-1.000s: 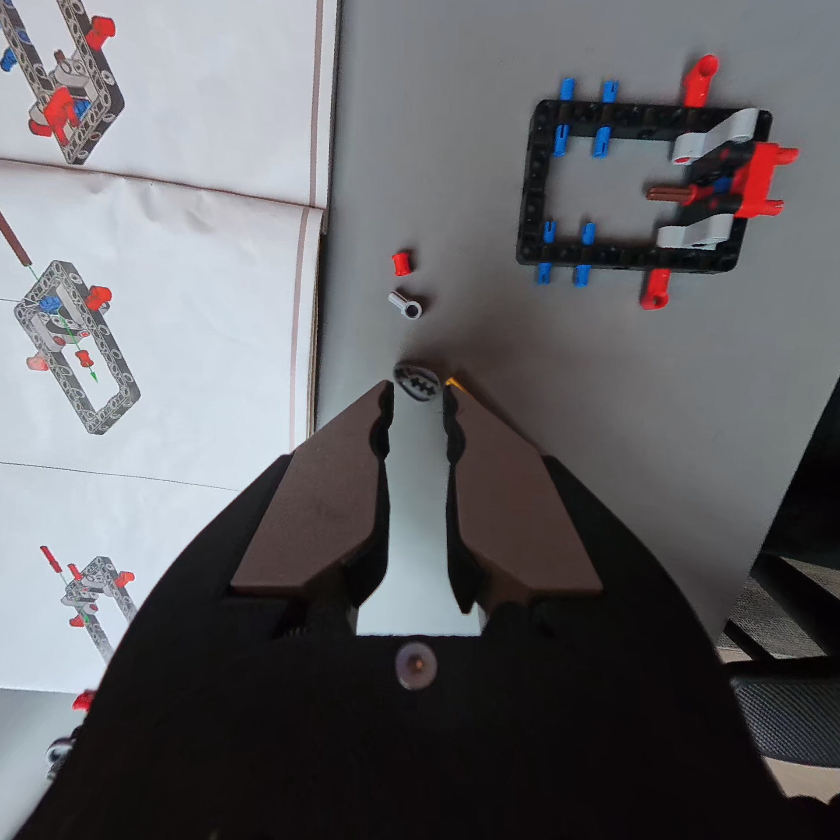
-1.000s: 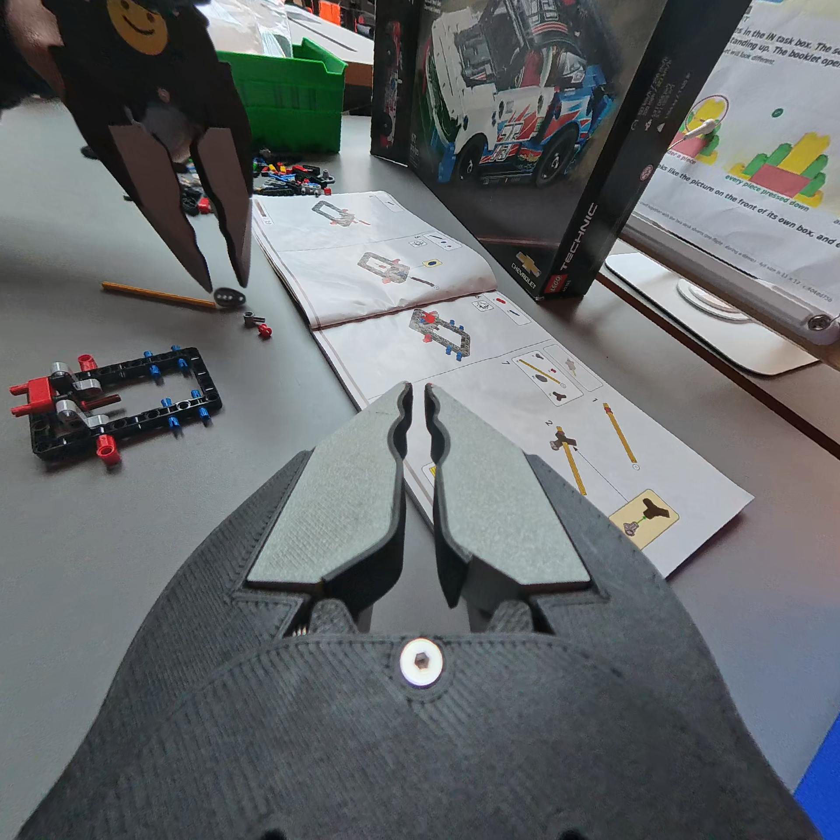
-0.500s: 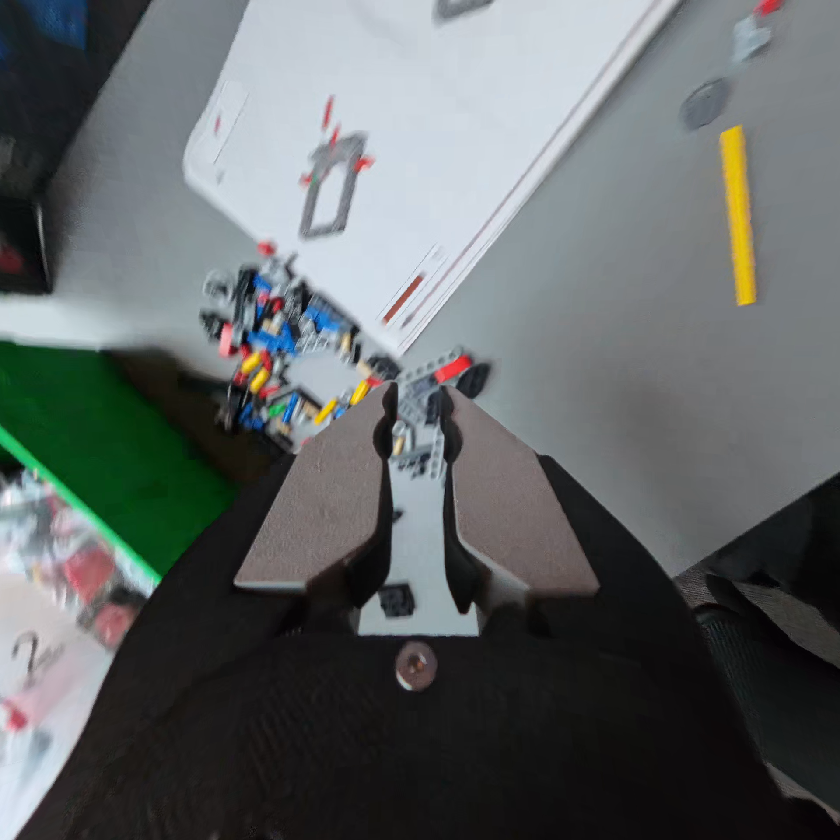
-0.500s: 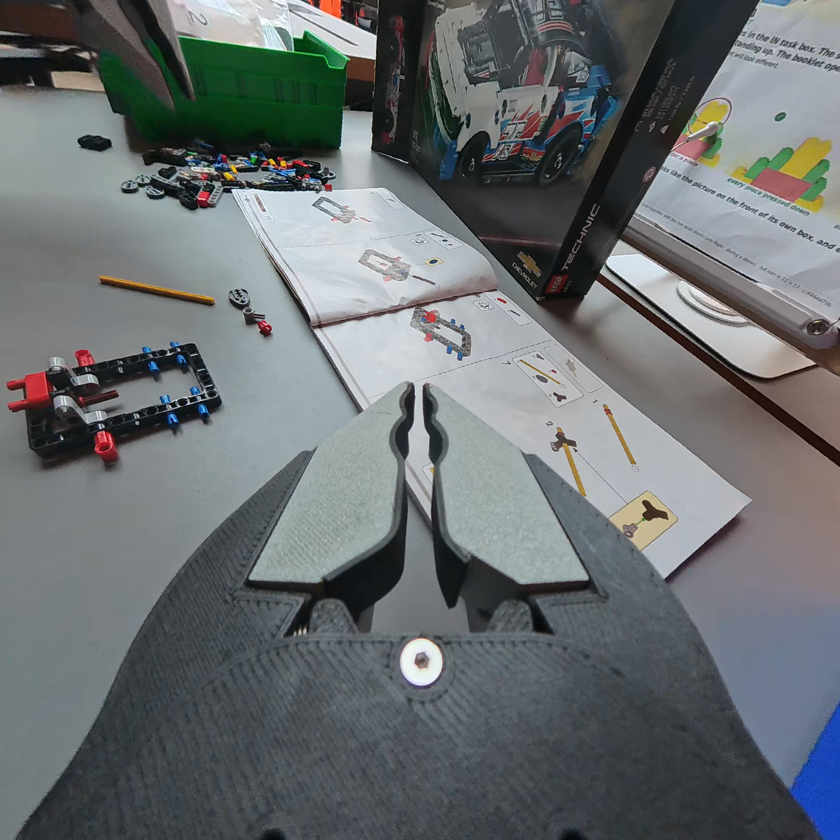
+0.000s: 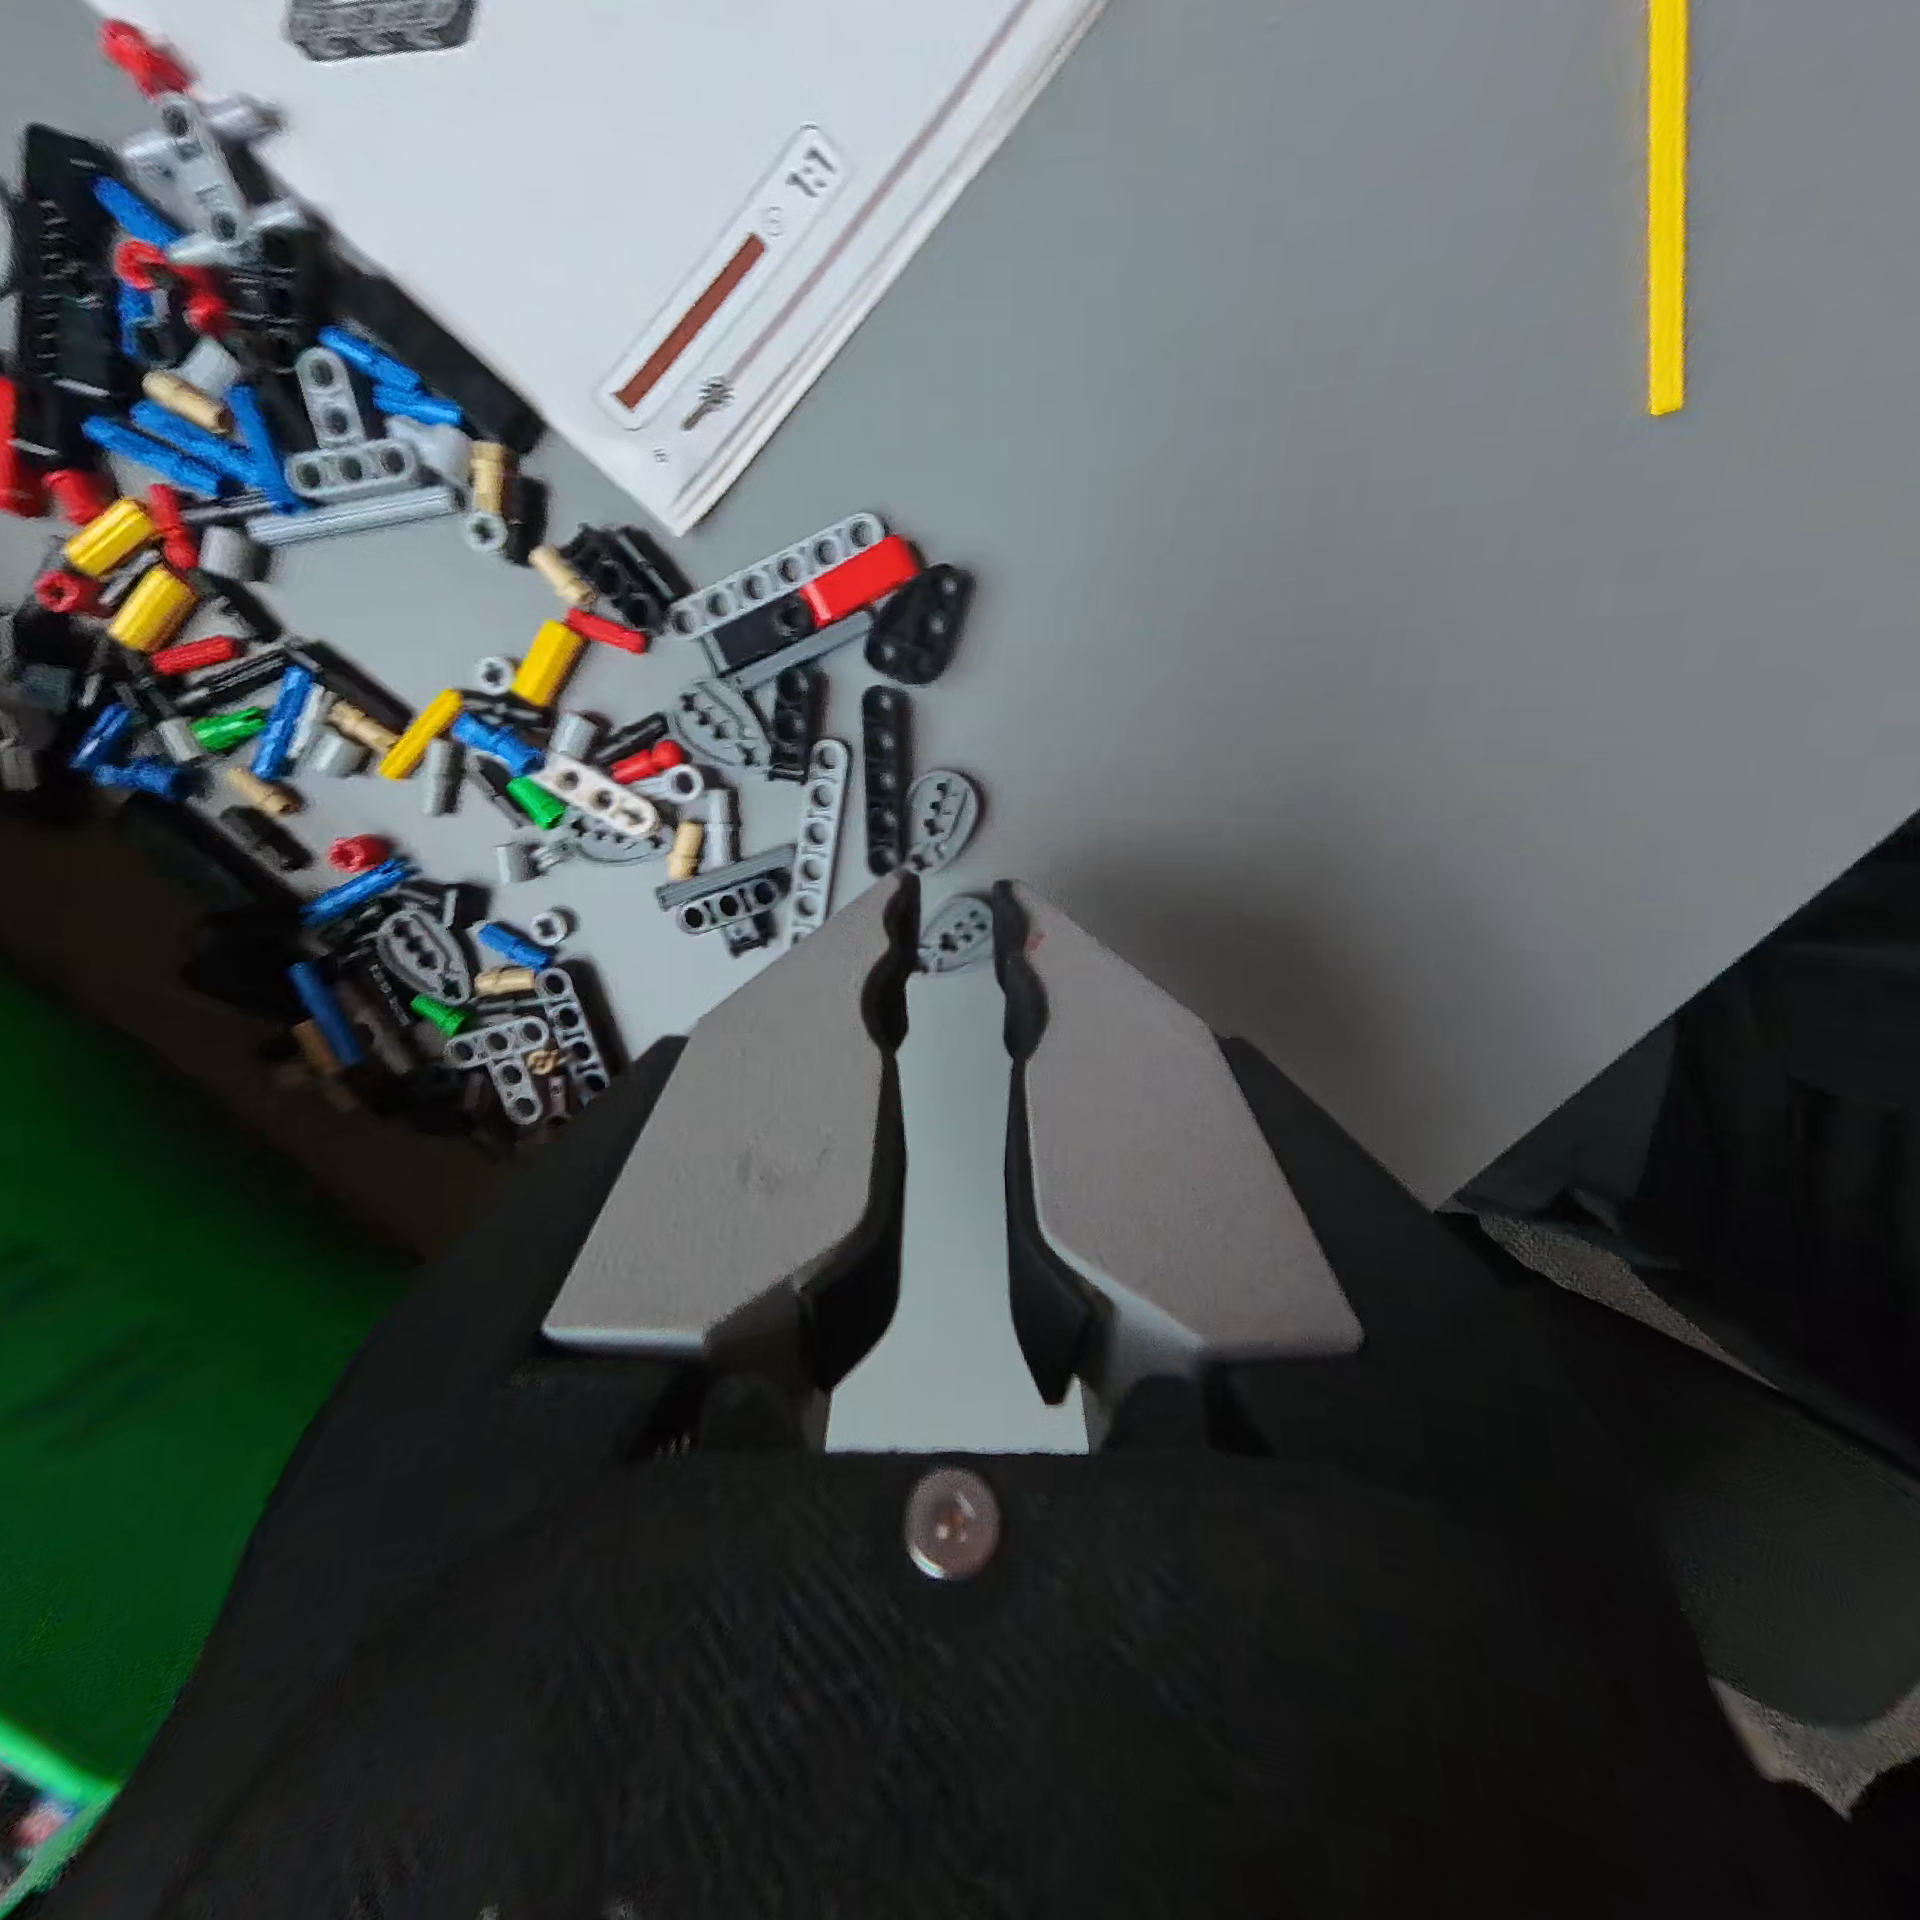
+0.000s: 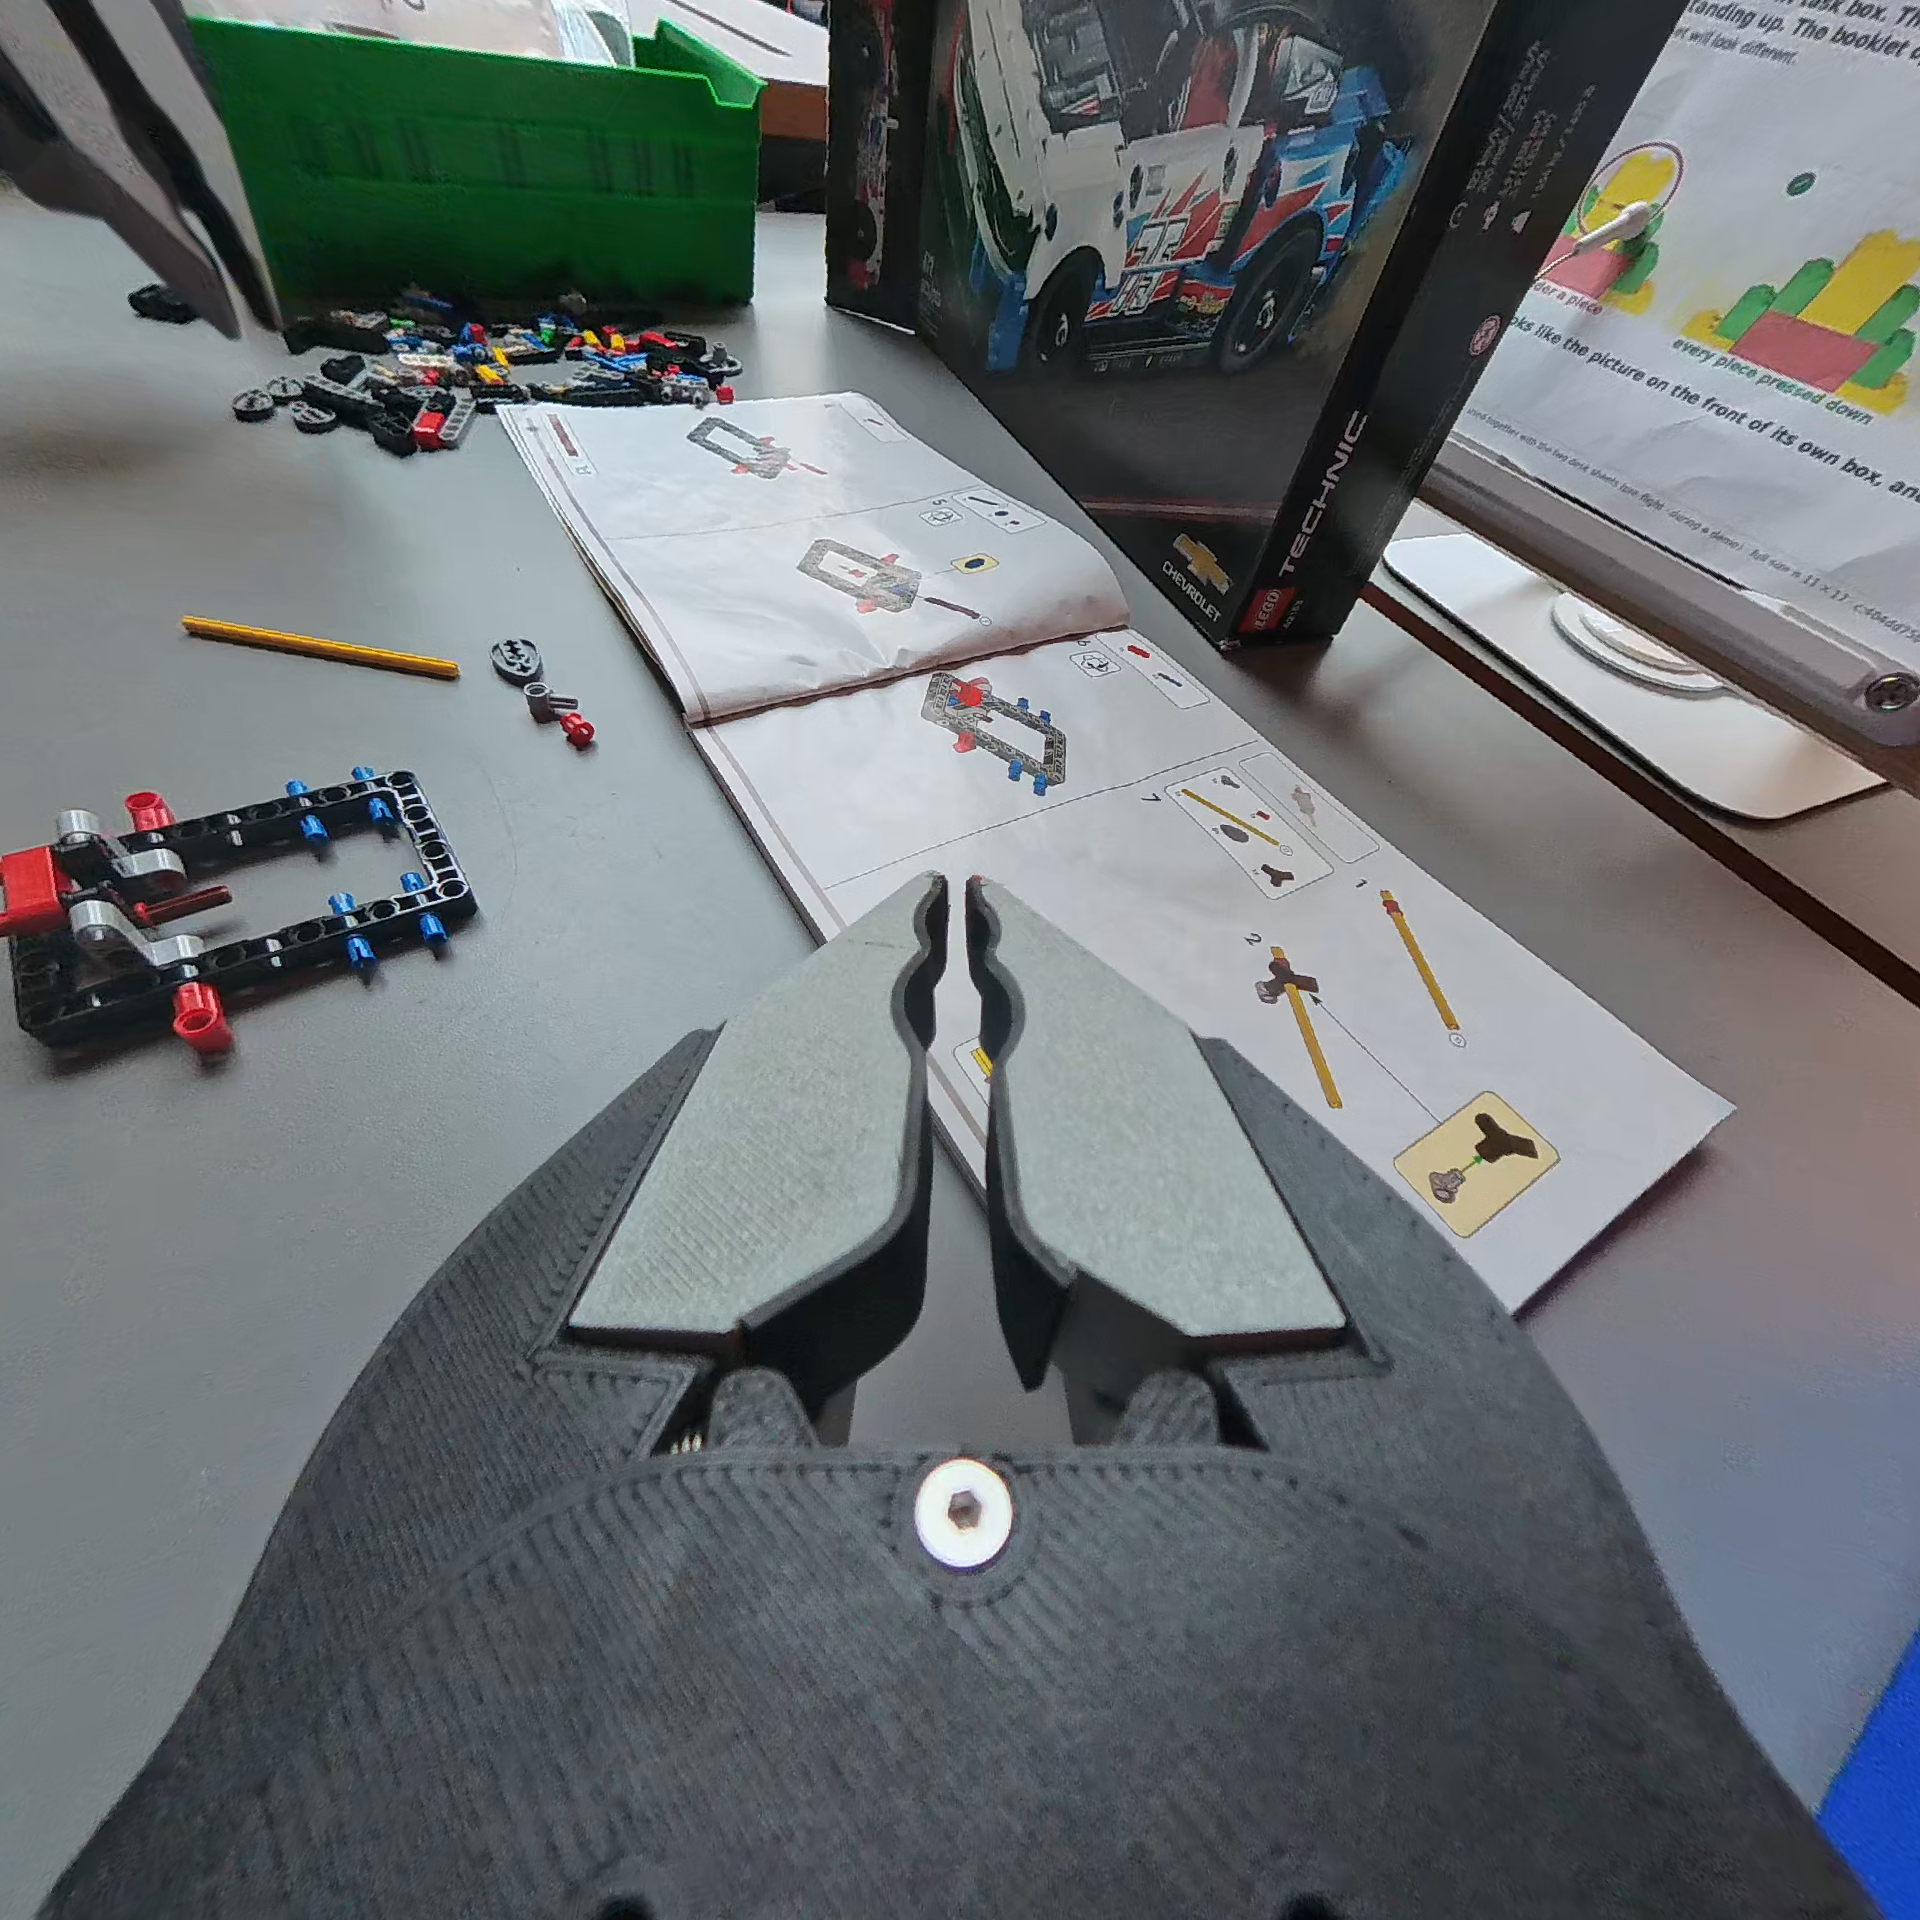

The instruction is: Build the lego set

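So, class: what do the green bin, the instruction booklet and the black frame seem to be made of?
Green bin: looks like moulded plastic, with a ribbed wall and a soft sheen.
Instruction booklet: printed paper, matt, creased at the fold, its pages bowed.
Black frame: probably hard plastic, slightly glossy, with even rows of holes.

A: Frame status?
B: Black rectangular plastic beam frame (image 6: 244,904) lies flat on the table, carrying blue pins and red connectors.
A: Loose parts?
B: Heap of mixed coloured plastic pieces (image 5: 436,665), just beside the green bin.
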A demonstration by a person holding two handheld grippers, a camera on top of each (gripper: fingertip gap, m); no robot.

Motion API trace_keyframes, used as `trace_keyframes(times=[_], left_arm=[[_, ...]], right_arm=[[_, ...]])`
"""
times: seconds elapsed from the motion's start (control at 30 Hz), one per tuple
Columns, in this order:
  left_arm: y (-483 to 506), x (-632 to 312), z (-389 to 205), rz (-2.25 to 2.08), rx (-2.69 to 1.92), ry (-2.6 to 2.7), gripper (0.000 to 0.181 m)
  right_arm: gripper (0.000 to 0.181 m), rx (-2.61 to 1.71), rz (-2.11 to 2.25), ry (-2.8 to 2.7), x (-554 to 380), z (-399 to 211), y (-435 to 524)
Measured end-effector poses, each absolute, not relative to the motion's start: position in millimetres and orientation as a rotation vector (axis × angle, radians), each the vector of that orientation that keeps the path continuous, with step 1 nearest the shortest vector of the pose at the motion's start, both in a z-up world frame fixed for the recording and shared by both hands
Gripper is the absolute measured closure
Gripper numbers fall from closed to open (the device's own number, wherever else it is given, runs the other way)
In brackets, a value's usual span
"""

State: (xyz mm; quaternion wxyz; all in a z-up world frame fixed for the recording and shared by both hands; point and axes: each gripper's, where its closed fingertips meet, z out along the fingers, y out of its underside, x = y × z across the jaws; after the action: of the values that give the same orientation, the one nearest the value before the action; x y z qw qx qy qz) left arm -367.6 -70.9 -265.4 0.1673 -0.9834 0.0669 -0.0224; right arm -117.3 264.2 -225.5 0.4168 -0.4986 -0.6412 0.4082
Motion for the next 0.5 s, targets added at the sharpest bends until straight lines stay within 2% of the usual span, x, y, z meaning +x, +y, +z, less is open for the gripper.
trace_keyframes(times=[0.2, 0.5], left_arm=[[-63, -364, -285, 0.041, -2.820, 0.310, 0.165], [-63, -364, -288, 0.037, -2.829, 0.344, 0.173]], right_arm=[[0.181, -1.245, 1.019, -1.622, -118, -227, 262], [0.181, -1.242, 1.026, -1.619, -117, -225, 262]])
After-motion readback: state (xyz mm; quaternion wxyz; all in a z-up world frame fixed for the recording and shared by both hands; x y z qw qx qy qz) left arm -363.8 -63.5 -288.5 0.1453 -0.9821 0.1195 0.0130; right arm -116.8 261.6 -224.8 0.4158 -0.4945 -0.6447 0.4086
